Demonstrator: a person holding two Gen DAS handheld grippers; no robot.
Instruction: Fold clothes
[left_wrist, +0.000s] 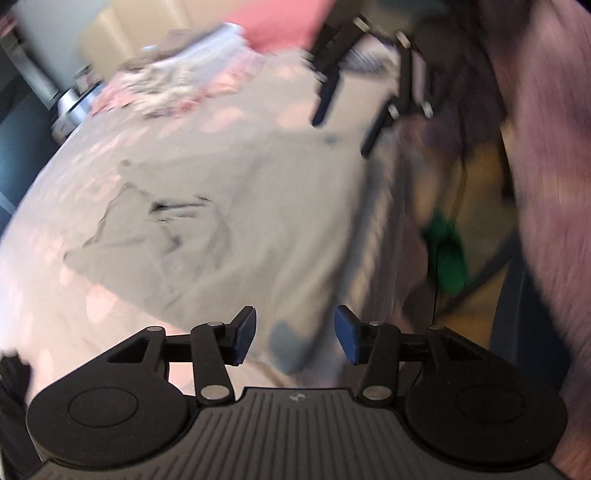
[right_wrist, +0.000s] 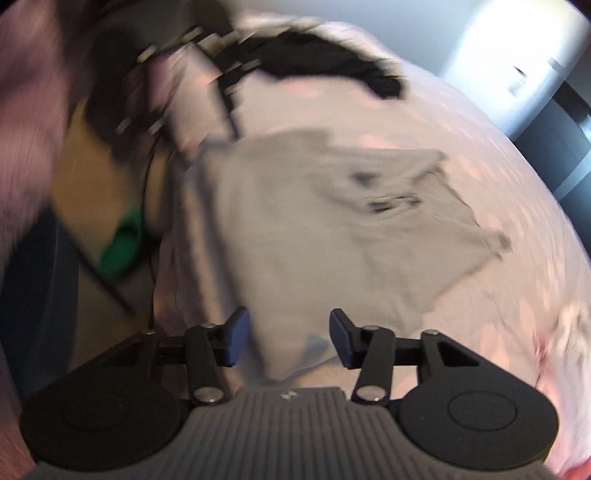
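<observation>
left gripper (left_wrist: 294, 338) – jaws apart, holding nothing; right gripper (right_wrist: 285, 338) – likewise; grey t-shirt (right_wrist: 314, 221) spread on bed (right_wrist: 480, 147).

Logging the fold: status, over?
Left tool and right tool open, empty. Grey shirt flat on bed. Black garment beyond, clear.

I count two grippers, my left gripper (left_wrist: 294, 338) and my right gripper (right_wrist: 284, 338), each with two blue-padded fingers, so four fingers in all. On the one bed cover (left_wrist: 92, 314) with pink spots I see one grey T-shirt (left_wrist: 229, 229) spread out, one black garment (right_wrist: 332, 66) beyond it, and one jumbled heap of patterned clothes (left_wrist: 173, 88) whose pieces I cannot count through the blur. Beside the bed lies one green thing (right_wrist: 122, 243), too blurred to name.
</observation>
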